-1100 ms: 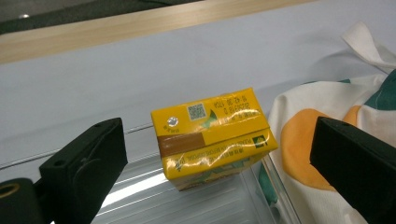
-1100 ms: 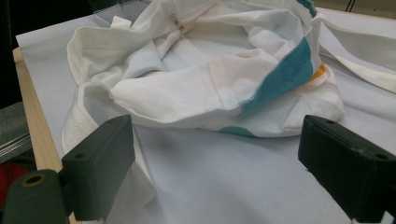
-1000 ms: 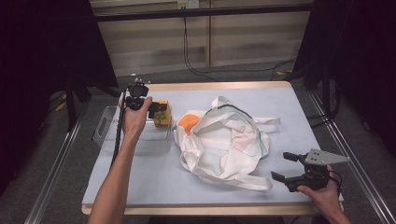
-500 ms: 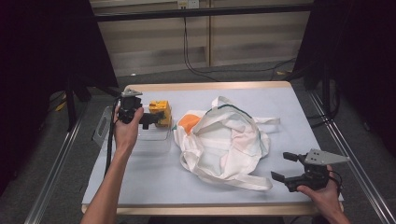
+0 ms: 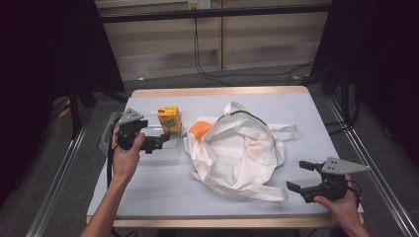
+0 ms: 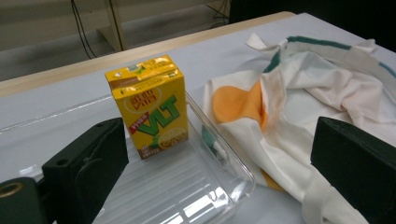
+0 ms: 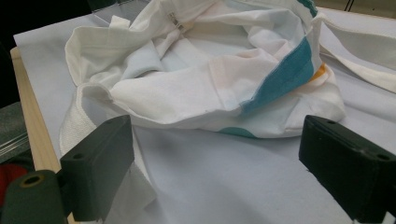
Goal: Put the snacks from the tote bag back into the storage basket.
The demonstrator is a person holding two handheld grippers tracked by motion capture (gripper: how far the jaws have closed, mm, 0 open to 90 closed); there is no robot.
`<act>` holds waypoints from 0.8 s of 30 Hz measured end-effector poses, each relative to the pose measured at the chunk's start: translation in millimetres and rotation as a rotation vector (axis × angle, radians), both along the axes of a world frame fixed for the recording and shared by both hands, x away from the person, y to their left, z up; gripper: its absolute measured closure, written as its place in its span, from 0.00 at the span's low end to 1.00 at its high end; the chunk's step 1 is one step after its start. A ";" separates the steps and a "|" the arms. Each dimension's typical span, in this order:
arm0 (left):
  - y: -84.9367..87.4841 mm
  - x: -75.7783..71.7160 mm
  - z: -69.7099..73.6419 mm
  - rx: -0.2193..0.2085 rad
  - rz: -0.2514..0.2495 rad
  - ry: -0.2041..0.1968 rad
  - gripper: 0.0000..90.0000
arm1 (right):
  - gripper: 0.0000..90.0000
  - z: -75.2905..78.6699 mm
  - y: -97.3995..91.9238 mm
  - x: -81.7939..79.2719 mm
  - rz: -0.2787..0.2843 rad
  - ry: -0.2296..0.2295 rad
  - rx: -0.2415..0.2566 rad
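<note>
Over the clear tray [image 5: 111, 129], the left gripper [image 5: 159, 142] has drawn back from the juice carton [image 5: 169, 119], jaws apart.

I count one yellow drink carton [image 6: 149, 106], one clear plastic tray [image 6: 219, 186], and one white cloth bag [image 5: 237, 150] on my table [image 5: 306, 106]. Two grippers: the left gripper [image 5: 157, 143] and the right gripper [image 5: 299, 176].
</note>
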State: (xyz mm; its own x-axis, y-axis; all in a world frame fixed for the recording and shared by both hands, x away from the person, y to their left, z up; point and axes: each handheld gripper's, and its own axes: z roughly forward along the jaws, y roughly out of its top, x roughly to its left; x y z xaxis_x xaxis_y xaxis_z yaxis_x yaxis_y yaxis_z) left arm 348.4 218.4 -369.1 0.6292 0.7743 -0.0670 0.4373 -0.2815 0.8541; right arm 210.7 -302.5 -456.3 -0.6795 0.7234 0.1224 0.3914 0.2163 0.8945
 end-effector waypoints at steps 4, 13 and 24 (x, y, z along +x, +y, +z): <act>1.0 -13.0 -4.0 -0.002 -0.032 0.001 0.04 | 0.11 0.0 0.1 -0.1 0.002 -0.001 -0.001; -2.7 -41.9 -19.2 -0.029 -0.081 -0.006 0.04 | 0.11 -0.7 0.4 1.8 -0.005 -0.004 -0.008; 2.4 -72.0 -43.7 -0.030 -0.086 0.015 0.04 | 0.11 -1.0 -0.2 2.0 -0.021 0.001 -0.010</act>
